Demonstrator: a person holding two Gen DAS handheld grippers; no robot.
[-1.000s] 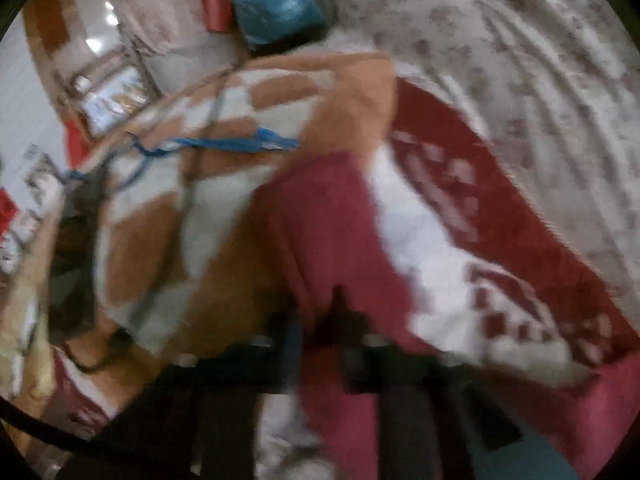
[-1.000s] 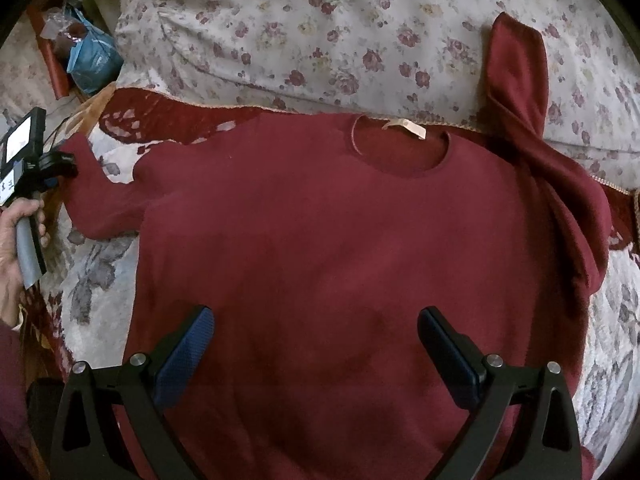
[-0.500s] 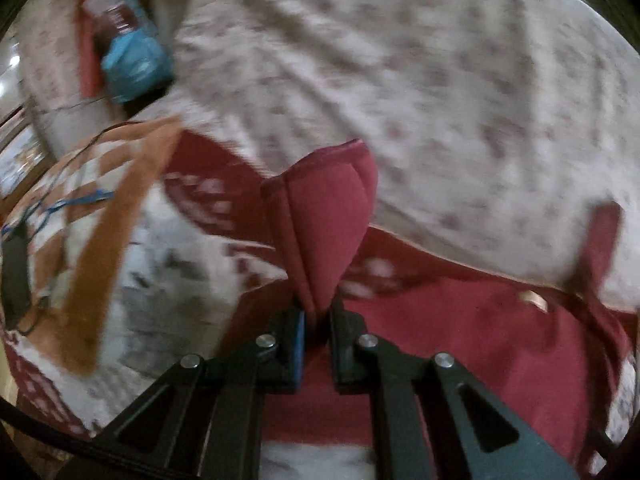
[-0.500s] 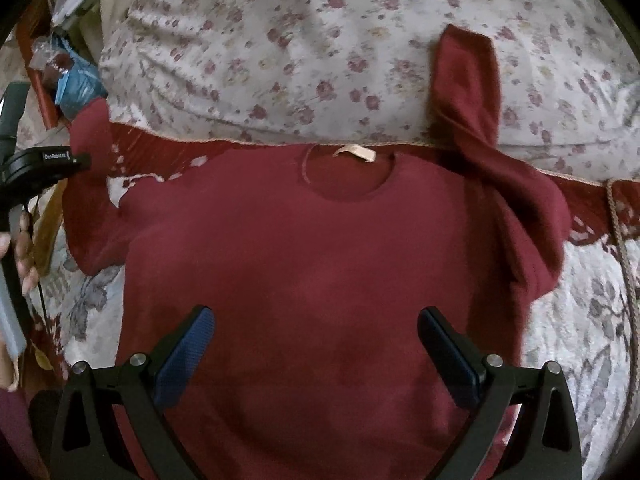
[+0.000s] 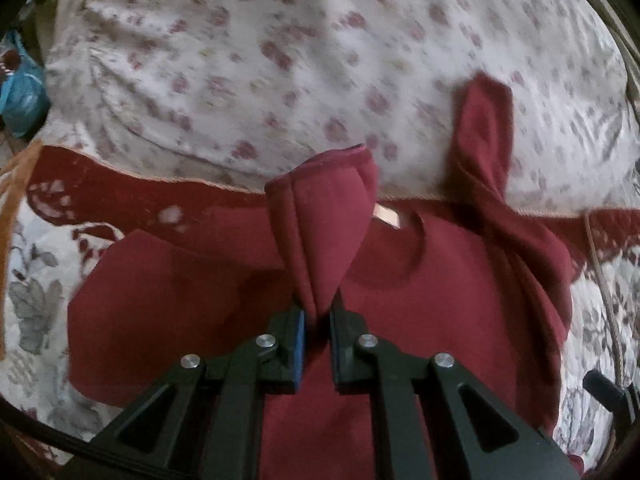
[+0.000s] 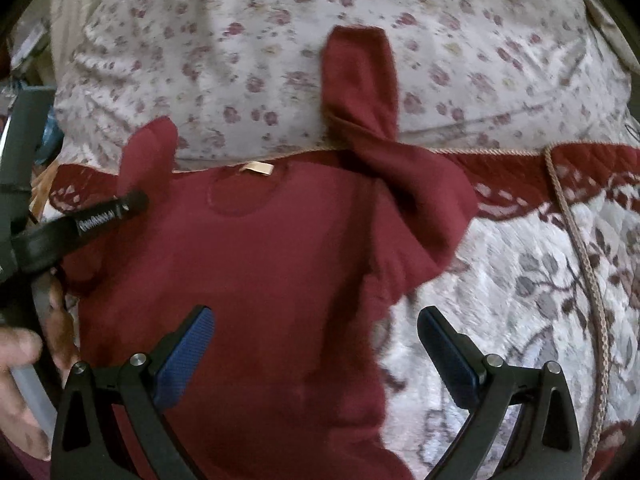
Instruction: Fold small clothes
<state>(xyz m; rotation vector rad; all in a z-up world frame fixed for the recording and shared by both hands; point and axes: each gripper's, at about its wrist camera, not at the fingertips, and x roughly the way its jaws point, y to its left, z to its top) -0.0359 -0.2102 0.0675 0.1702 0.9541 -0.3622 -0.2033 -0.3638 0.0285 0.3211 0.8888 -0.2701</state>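
The hem and lower body of the dark red sweater (image 6: 260,280) run out of the bottom of both views behind the gripper frames, so how far it reaches toward the person cannot be told. In the left wrist view the floral sheet (image 5: 280,60) is smeared by motion blur, and a blue bag (image 5: 20,96) at the far left edge is cut off by the lens rim. The right wrist view shows only part of the person's left hand (image 6: 24,376) at the lower left border, wrapped round a pale handle. The sweater lies chest-up on a patterned quilt (image 6: 540,280), its round neckline and beige label (image 6: 258,168) toward the sheet. Its far sleeve (image 6: 372,120) is twisted at the shoulder, and its cuff lies up on the sheet. The left gripper (image 5: 318,320) is nearly closed, its blue-padded fingers pinching the near sleeve (image 5: 324,220); the cuff end stands up in a folded bunch above the pads, raised over the chest just beside the neckline. In the right wrist view that same gripper enters from the left, with the sleeve end sticking up past its tip. The right gripper (image 6: 316,344) has its jaws spread wide and grips nothing; it hangs over the sweater's side edge, with the left finger above red cloth and the right finger above the quilt.
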